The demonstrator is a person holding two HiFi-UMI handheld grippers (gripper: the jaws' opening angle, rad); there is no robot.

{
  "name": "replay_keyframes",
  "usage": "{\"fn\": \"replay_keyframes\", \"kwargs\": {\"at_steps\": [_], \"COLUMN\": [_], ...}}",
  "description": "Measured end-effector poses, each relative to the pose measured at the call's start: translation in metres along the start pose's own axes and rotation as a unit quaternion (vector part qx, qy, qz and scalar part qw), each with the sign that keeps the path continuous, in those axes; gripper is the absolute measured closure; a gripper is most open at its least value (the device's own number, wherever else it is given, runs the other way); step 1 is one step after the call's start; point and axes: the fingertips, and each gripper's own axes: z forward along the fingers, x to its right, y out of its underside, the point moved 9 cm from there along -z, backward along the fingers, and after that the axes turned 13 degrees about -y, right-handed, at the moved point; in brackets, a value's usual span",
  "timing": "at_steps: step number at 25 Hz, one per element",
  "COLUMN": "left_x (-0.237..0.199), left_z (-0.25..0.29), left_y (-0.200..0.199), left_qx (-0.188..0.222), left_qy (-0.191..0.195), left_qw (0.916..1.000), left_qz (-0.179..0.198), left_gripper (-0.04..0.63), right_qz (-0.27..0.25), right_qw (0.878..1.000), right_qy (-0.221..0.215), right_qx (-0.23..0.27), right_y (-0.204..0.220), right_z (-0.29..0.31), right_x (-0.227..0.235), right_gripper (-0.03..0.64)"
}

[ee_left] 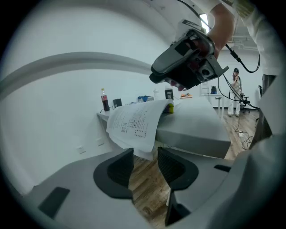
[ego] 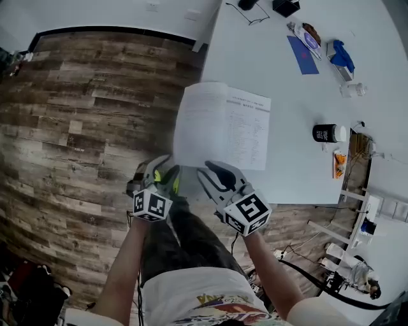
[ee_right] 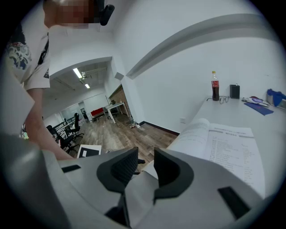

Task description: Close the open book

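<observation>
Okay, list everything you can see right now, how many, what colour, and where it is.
table: one, white, right side of head view
open book: one, white printed pages, table's near left edge, left pages overhanging
cola bottle: one, dark, red label, far end of table
box: one, black, beside the bottle
glasses: one pair, dark, near the bottle
flat sheet: one, blue, far right of table
cloth: one, blue, right edge
canister: one, black with white lid, right of the book
packet: one, orange, near right edge
floor: wood planks, brown, left
left hand-held gripper: one, grey, jaws apart, below the overhanging pages
right hand-held gripper: one, grey, jaws apart, by the book's near edge
</observation>
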Motion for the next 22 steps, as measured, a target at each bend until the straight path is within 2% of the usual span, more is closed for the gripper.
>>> {"fn": "replay_keyframes", "kwargs": {"at_steps": [7, 13, 22], "left_x": [0.0, -0.009, -0.017], "left_z": [0.017, 0.01, -0.009], "left_y": [0.002, 0.0, -0.024], "left_qx": [-0.008, 0.001, 0.009], "left_qy": [-0.025, -0.052, -0.052], "left_qw": [0.9994, 0.9975, 0.998], "left_qz": [-0.024, -0.049, -0.035], "left_gripper": [0.449, 0.453, 0.46], "right_qz": [0.015, 0.019, 0.017], "right_qw": [1.0, 1.0, 1.0], "right_qy": [0.008, 0.012, 0.014], "right_qx": [-0.001, -0.004, -0.004], "right_y": [0.007, 0.009, -0.003], "right_z": [-0.006, -0.012, -0.024], "right_x": [0.003, 0.0, -0.008], "right_gripper": [0.525, 0.525, 0.525]}}
